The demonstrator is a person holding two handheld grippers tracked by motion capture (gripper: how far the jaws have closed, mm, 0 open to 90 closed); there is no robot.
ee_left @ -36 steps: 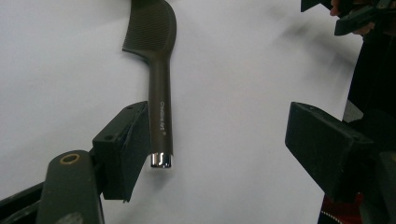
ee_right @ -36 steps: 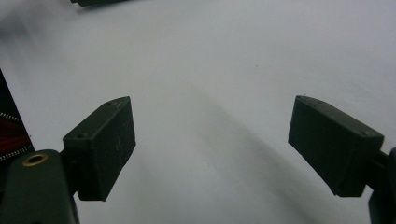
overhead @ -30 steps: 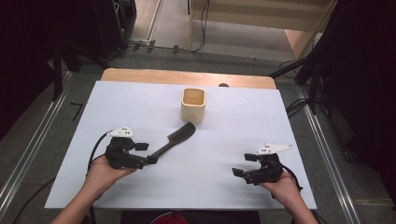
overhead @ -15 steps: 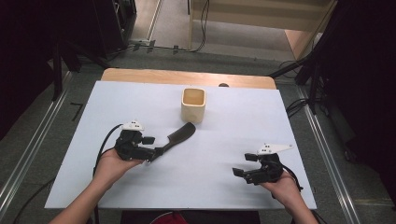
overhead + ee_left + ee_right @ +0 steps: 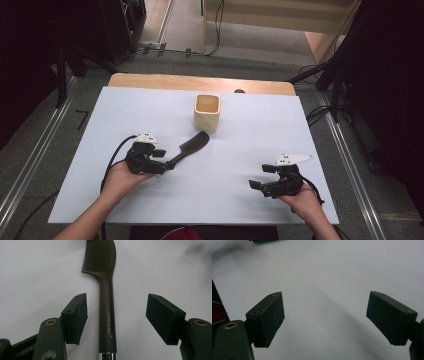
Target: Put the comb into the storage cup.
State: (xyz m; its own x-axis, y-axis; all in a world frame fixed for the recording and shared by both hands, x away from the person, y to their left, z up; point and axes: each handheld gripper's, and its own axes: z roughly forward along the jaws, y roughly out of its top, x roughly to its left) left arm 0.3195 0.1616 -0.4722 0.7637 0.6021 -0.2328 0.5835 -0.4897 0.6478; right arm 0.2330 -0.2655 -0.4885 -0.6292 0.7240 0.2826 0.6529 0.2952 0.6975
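Observation:
A dark comb (image 5: 192,146) lies flat on the white tabletop (image 5: 250,135), teeth end toward the cup. My left gripper (image 5: 162,160) is at the comb's handle end. In the left gripper view the comb's handle (image 5: 107,315) runs between the two black pads (image 5: 76,315) with a gap on each side, wider on the right. These jaws have just been closing a little, and the pads do not touch the handle. My right gripper (image 5: 260,176) rests open near the front right of the table; its pads (image 5: 268,317) stand wide apart over bare tabletop.
A beige square cup (image 5: 207,112) stands upright beyond the comb, near the table's far middle. A wooden strip (image 5: 200,82) borders the far edge. Cables trail from both grippers toward the front.
My left hand has moved right and forward along the table, so the gripper now straddles the comb's handle. The right hand has kept still.

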